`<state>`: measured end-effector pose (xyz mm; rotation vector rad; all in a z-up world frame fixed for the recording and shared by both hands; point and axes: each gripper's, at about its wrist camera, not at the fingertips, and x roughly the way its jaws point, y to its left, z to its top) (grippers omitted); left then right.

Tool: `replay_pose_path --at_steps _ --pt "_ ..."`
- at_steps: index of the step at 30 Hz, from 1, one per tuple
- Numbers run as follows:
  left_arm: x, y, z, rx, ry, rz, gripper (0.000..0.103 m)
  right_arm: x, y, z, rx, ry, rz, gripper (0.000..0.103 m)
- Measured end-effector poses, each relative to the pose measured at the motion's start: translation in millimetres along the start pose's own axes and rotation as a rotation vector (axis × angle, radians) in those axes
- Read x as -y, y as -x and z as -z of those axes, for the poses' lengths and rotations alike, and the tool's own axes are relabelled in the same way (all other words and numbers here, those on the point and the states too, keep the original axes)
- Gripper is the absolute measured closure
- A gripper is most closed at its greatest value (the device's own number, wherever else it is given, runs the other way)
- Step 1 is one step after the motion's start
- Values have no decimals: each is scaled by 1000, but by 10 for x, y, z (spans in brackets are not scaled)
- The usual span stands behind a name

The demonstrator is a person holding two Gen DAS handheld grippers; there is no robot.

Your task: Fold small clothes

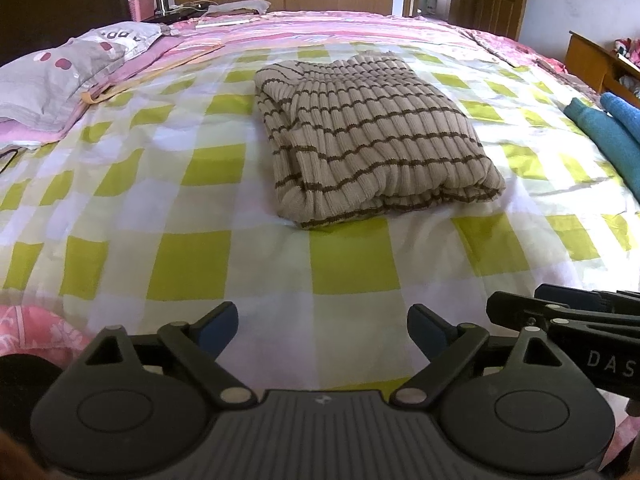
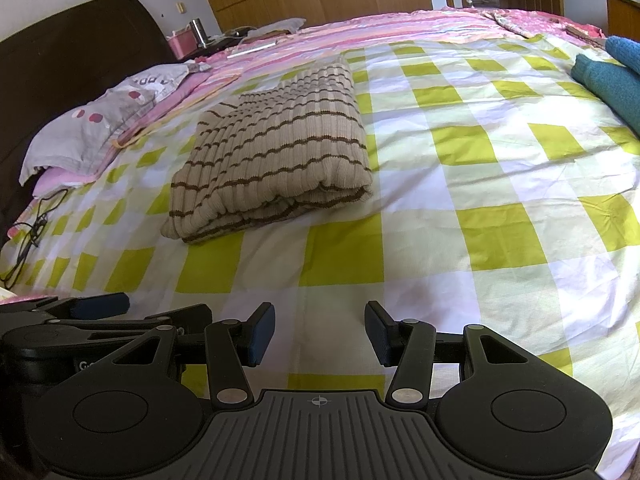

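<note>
Closest to me, the left hand-held gripper (image 1: 322, 328) has its blue pads wide apart with nothing between them, and the right hand-held gripper (image 2: 320, 330) is spread apart too, just not as wide, both hovering low over the near part of the checked bedsheet (image 1: 348, 264). Further up the bed sits the striped sweater (image 1: 368, 136), already a neat rectangle with its layered edge facing me, well apart from both tools. My read is this piece is basically done, so the step now is checking the fold. If I tidy it, I'd come in low at that near edge, pinch all the layers together, and not drag the top layer off the stack. Off to the right are teal towels (image 2: 612, 80), which I'd guess are next. Far left is a grey pillow (image 2: 104, 128). View differences: only the right wrist camera shows the black cable (image 2: 32, 232) trailing off the left side of the bed and the dark headboard (image 2: 76, 36) properly; the left one shows the wooden cabinet (image 1: 596, 60) past the towels.
</note>
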<state>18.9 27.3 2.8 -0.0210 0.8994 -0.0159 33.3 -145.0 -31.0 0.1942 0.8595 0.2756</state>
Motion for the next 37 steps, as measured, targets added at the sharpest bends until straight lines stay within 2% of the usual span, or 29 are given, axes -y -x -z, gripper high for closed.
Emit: replay_pose_path --at_steps 9,37 --pt "34 27 -6 21 -24 -36 4 3 6 1 3 -3 0 54" --pt "31 -12 1 -4 -20 -30 4 10 -4 25 2 -7 -1 53"
